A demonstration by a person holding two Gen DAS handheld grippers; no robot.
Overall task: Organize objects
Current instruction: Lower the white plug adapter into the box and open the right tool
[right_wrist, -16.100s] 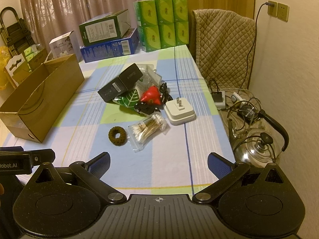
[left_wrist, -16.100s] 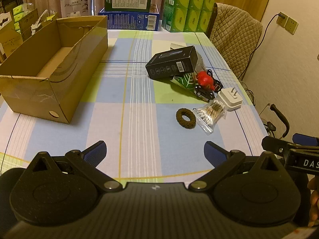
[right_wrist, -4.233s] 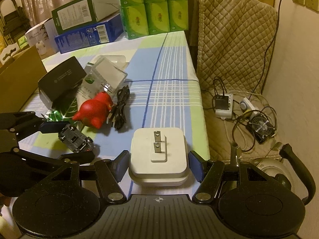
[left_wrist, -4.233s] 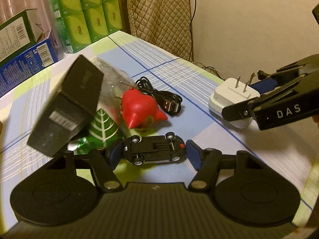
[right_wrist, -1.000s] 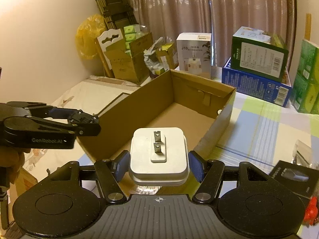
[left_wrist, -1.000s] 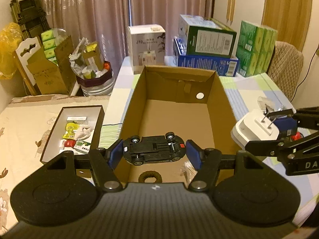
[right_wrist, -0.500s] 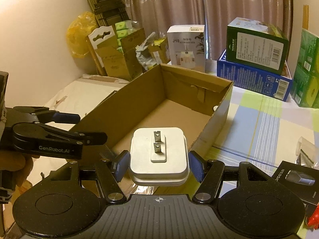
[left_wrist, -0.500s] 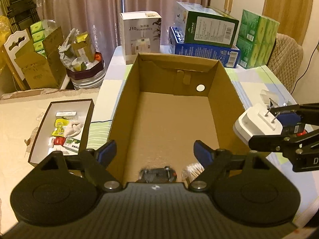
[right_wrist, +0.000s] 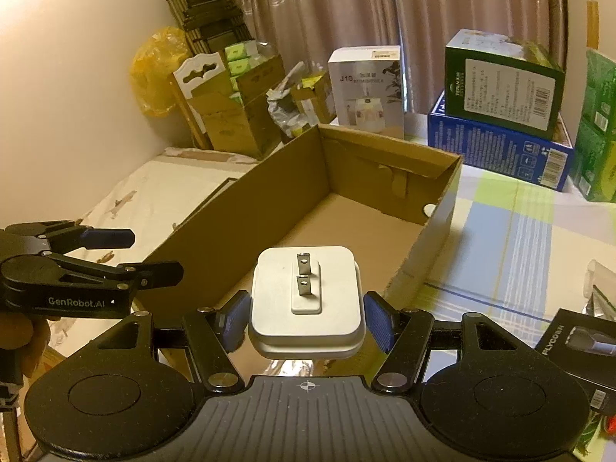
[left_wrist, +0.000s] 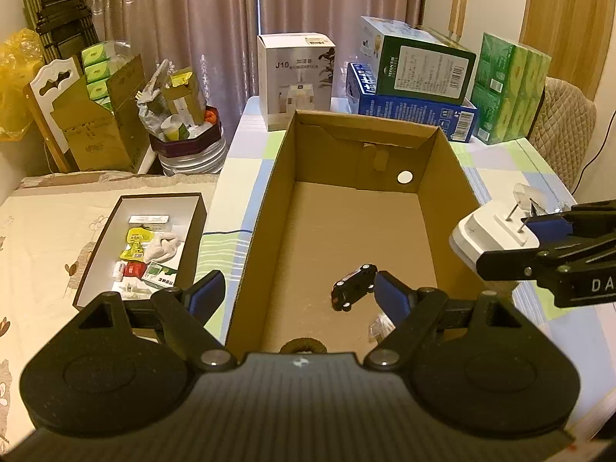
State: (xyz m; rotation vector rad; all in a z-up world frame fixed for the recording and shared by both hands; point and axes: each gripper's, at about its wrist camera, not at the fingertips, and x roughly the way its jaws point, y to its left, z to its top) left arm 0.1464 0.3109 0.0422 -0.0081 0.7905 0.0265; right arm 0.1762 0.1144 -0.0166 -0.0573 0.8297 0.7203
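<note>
**Ana:** Left wrist view shows our left tool (left_wrist: 294, 292) over the near end of the cardboard box (left_wrist: 265, 208). Its two blue pads are wide apart and hold nothing. The little black toy car (left_wrist: 354, 287) is inside the box, near the pad at 3 o'clock. We cannot tell if it is lying on the box floor or is a bit above it.

**Ben:** And our right tool (right_wrist: 306, 321)?

**Ana:** It is squeezed tight on the white plug (right_wrist: 307, 302), one pad on each side, with the metal prongs pointing away from us. From the left wrist view, the plug (left_wrist: 494, 236) hangs at 3 o'clock, just outside the right wall of the box, over the checked surface (left_wrist: 539, 177).

**Ben:** So what should we do to get it right?

**Ana:** We think the plug goes in next. We should lift it clear of the wall first, then carry it toward 9 o'clock until it is over the bare brown floor.

**Ben:** Where do we let go?

**Ana:** Toward 12 o'clock, the far part, where nothing lies. The near end has the car and a brown ring (left_wrist: 304, 345). We go low, then let go softly, so the plug does not bump or bounce.
</note>
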